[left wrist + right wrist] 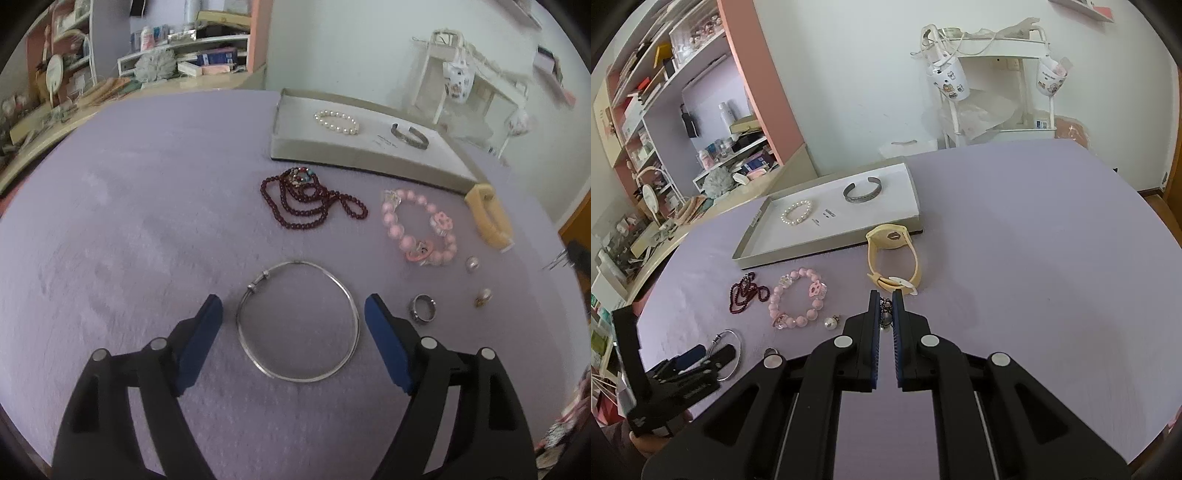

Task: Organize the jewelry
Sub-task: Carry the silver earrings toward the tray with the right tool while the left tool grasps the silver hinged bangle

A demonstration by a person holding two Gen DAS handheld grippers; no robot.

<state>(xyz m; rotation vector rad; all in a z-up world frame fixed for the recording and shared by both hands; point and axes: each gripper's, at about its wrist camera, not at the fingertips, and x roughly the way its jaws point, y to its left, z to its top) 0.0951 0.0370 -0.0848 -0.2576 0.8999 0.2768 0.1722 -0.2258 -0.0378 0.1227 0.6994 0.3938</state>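
My left gripper (293, 314) is open, its blue pads either side of a thin silver bangle (297, 321) on the lilac cloth. My right gripper (885, 301) is shut on a small dangling earring (886, 316), just in front of the yellow watch (893, 260). A grey tray (369, 162) at the back holds a pearl bracelet (337, 122) and a silver cuff (409, 136). Loose on the cloth are a dark red bead necklace (310, 203), a pink bead bracelet (419, 230), a silver ring (422, 308) and two small earrings (472, 264).
The lilac cloth covers a round table (1034, 258). Cluttered shelves (683, 129) stand at the back left and a white rack (997, 81) at the back right. The left gripper also shows in the right wrist view (713, 356), over the bangle (733, 354).
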